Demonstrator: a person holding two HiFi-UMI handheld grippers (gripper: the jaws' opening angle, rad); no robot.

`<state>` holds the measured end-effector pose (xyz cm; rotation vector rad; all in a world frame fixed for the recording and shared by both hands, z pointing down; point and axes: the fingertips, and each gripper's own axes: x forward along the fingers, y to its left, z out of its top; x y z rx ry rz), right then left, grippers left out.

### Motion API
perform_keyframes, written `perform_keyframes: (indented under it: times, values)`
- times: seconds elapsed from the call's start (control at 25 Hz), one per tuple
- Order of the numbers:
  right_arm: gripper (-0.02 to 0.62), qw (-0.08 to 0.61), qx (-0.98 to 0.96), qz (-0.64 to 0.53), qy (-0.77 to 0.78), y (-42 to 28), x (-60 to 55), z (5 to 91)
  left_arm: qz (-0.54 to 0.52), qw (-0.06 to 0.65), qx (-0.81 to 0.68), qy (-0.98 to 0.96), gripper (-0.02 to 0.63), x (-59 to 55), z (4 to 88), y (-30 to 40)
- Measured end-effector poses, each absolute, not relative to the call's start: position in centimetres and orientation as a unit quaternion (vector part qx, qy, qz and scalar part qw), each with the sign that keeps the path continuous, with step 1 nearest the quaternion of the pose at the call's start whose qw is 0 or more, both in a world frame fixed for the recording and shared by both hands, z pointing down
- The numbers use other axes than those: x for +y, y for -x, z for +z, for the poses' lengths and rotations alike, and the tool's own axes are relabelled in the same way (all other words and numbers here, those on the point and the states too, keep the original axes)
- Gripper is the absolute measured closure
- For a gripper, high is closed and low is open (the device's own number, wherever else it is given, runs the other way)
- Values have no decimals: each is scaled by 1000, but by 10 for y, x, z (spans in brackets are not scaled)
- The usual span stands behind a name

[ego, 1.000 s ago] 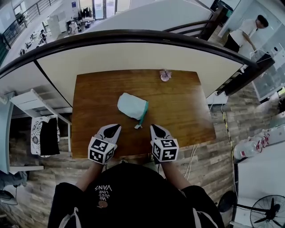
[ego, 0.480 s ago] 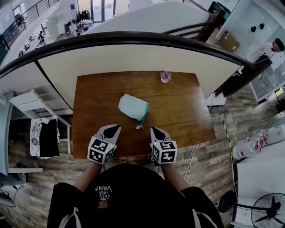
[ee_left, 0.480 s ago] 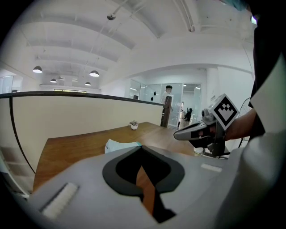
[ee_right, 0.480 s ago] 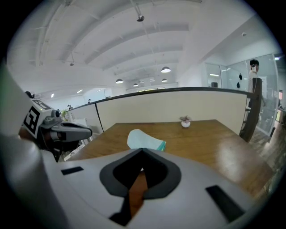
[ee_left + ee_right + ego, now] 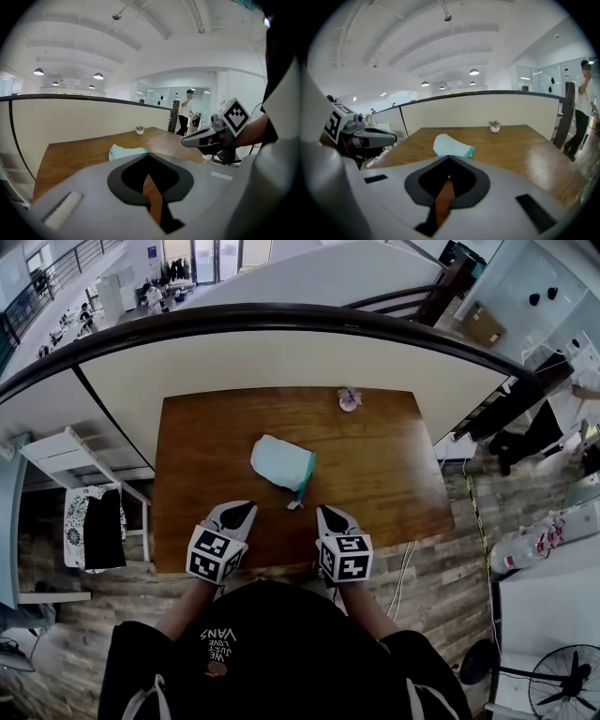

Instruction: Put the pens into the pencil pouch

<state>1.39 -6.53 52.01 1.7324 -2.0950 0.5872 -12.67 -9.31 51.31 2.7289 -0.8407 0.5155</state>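
Observation:
A pale teal pencil pouch (image 5: 280, 463) lies near the middle of the wooden table (image 5: 384, 474), its darker zip edge and zip pull (image 5: 294, 505) toward me. It also shows in the left gripper view as the pouch (image 5: 123, 152) and in the right gripper view as the pouch (image 5: 451, 145). No loose pens are visible. My left gripper (image 5: 246, 509) hovers at the table's near edge, shut and empty. My right gripper (image 5: 323, 510) sits beside it, also shut with nothing between its jaws. Both point toward the pouch, a short way from it.
A small potted plant (image 5: 349, 399) stands at the table's far edge. A cream partition wall (image 5: 281, 357) with a dark rail runs behind the table. A white shelf (image 5: 70, 474) with cloth stands left; cables and a fan (image 5: 562, 685) lie right.
Both grippers have stayed in place. A person in the background at upper right has walked out of sight.

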Motion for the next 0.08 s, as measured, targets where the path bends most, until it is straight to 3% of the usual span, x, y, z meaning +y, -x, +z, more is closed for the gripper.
perform_keyframes:
  times: [0.08]
  values:
    - [583, 181, -741, 208, -612, -15, -68, 521, 175, 123, -288, -933, 594, -96, 514, 126]
